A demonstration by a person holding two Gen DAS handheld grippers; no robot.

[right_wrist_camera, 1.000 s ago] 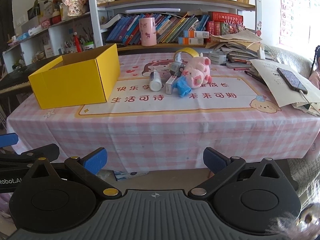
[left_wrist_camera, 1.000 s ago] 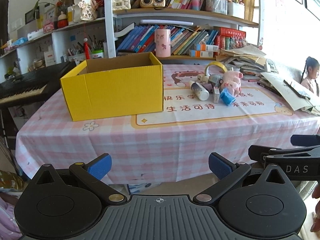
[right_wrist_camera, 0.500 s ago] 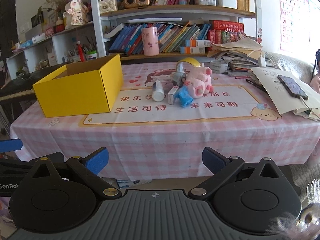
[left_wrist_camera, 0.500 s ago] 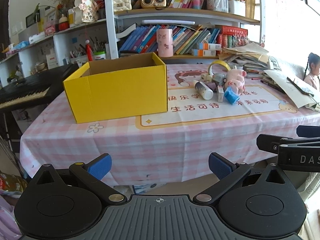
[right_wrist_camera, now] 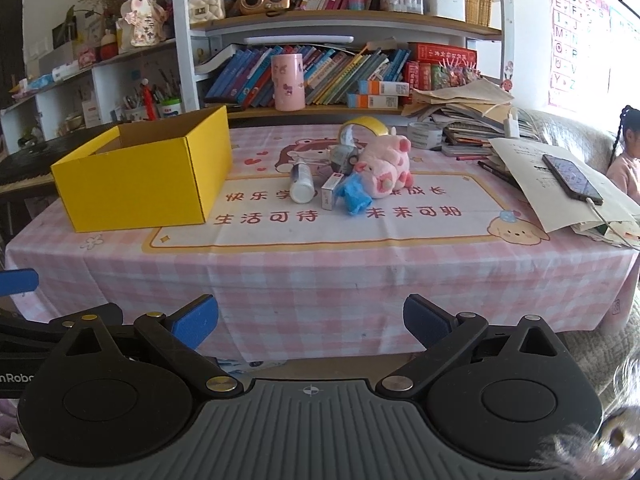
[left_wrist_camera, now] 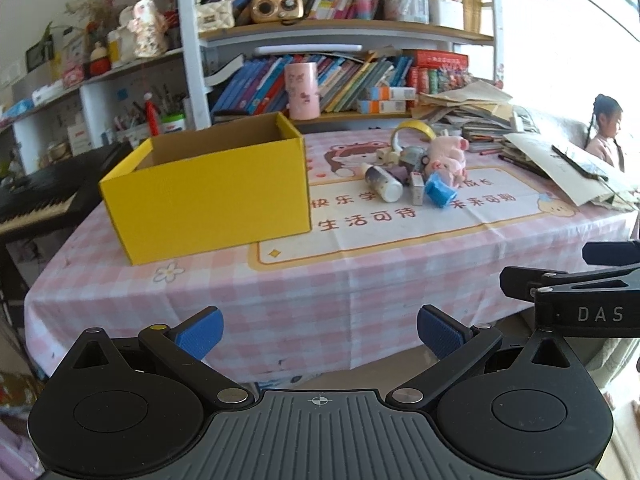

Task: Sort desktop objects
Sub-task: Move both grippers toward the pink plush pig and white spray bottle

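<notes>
Yellow box (right_wrist_camera: 140, 184) interior mostly hidden; left tool (left_wrist_camera: 318, 330), right tool (right_wrist_camera: 310, 320) both wide apart, holding nothing.

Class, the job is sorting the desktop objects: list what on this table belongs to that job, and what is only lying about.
Belongs to the job:
yellow box
pink plush pig
white bottle
small carton
blue item
yellow tape roll
left tool and right tool, both open and empty

Just lying about:
phone
paper stack
pink cup
shelf books

Both views low, facing table (left_wrist_camera: 320, 292)
</notes>
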